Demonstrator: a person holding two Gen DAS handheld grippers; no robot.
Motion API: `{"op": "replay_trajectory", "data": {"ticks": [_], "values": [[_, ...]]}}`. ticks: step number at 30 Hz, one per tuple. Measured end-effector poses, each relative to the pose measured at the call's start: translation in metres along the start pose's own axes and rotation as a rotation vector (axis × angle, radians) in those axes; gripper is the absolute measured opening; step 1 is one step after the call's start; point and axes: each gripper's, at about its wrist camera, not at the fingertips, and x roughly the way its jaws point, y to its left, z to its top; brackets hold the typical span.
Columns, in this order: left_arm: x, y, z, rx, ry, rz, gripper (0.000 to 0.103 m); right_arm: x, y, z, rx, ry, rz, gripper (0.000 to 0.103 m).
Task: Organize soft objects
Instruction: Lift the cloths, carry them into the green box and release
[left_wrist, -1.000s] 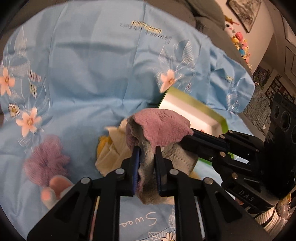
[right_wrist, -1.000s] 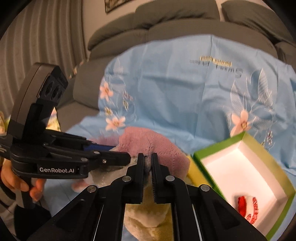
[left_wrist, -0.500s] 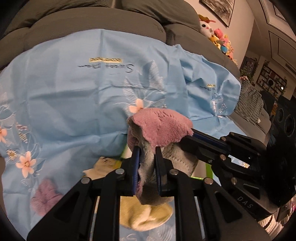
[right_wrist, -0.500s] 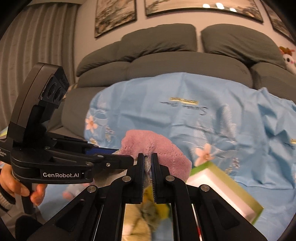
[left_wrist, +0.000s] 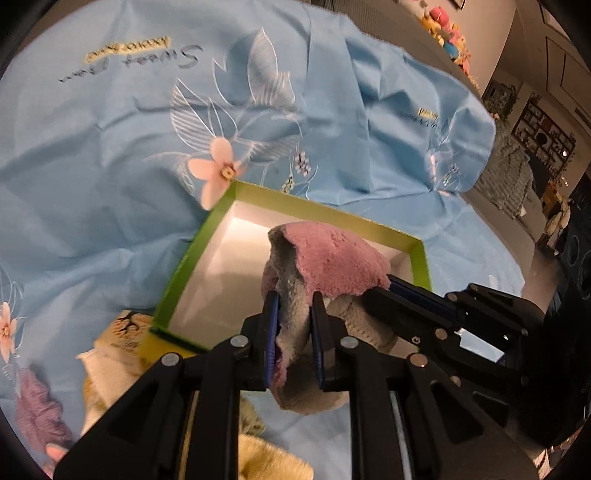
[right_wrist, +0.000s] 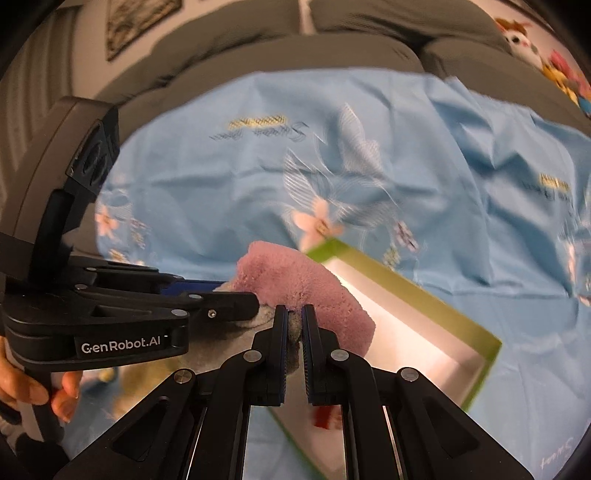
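A folded pink-and-grey cloth hangs between both grippers above a green-rimmed white box. My left gripper is shut on the cloth's grey lower fold. My right gripper is shut on another edge of the same cloth, and reaches in from the right in the left wrist view. The box lies on a light blue flowered sheet. A small red-and-white item shows blurred inside the box, partly hidden by my right gripper's fingers.
Yellow cloths and a purple fluffy cloth lie on the sheet left of the box. A hand holds the left gripper's handle. Grey sofa cushions rise behind the sheet. Plush toys sit at the far right.
Both grippers have carried the cloth sideways from over the yellow cloths to over the box. The grips look unchanged.
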Motion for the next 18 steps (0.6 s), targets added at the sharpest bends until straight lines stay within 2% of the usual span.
{"op": "replay_trajectory", "data": {"ticks": [6,8,9,11,13,15,18], "values": [[0.030,-0.010,0.003,0.019,0.032,0.025,0.016,0.018,-0.023,-0.011,0.047,0.047,-0.039,0.008],[0.037,-0.011,0.003,0.026,0.042,0.032,0.019,0.022,-0.032,-0.016,0.075,0.067,-0.047,0.008],[0.039,-0.012,0.003,0.032,0.046,0.037,0.023,0.024,-0.035,-0.018,0.086,0.079,-0.045,0.008],[0.043,-0.013,0.002,0.040,0.052,0.057,0.042,0.028,-0.040,-0.021,0.092,0.100,-0.055,0.008],[0.043,-0.012,0.001,0.043,0.048,0.070,0.067,0.029,-0.042,-0.024,0.087,0.110,-0.079,0.009],[0.043,-0.012,0.000,0.047,0.046,0.081,0.075,0.026,-0.045,-0.027,0.090,0.112,-0.086,0.012],[0.041,-0.012,-0.001,0.051,0.048,0.089,0.078,0.022,-0.048,-0.029,0.103,0.113,-0.095,0.016]]}}
